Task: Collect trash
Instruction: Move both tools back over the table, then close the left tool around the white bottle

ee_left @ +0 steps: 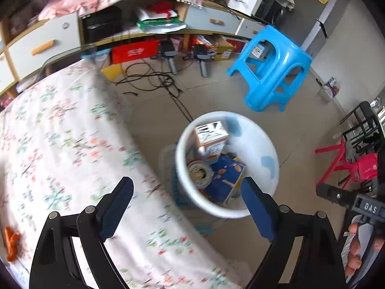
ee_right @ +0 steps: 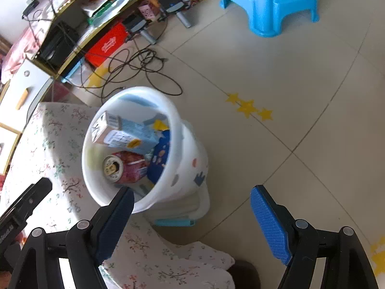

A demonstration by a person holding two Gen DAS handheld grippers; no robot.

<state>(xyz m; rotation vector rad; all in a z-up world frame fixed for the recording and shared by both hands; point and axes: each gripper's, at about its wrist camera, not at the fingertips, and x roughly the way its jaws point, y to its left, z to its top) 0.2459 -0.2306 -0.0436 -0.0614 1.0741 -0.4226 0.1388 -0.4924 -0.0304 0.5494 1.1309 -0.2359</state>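
Observation:
A white trash bin [ee_left: 272, 149] [ee_right: 178, 120] stands on the tiled floor against the edge of a table with a floral cloth [ee_left: 60, 132] [ee_right: 55, 144]. Inside it lie a milk carton [ee_left: 211, 137] [ee_right: 113, 130], a red drink can [ee_left: 199, 171] [ee_right: 125, 167] and a dark blue box [ee_left: 228, 175] [ee_right: 158, 156]. My left gripper [ee_left: 186, 183] hangs open above the bin, with nothing between its fingers. The right gripper [ee_right: 192, 190] is open and empty too, above the bin's near side. A small orange scrap [ee_left: 12, 243] lies on the cloth at the far left.
A blue plastic stool [ee_left: 272, 67] [ee_right: 269, 2] stands on the floor beyond the bin. Black cables [ee_left: 149, 77] [ee_right: 134, 65] trail in front of a low shelf unit [ee_left: 43, 45] full of boxes. A red stool [ee_left: 349, 163] is at the right.

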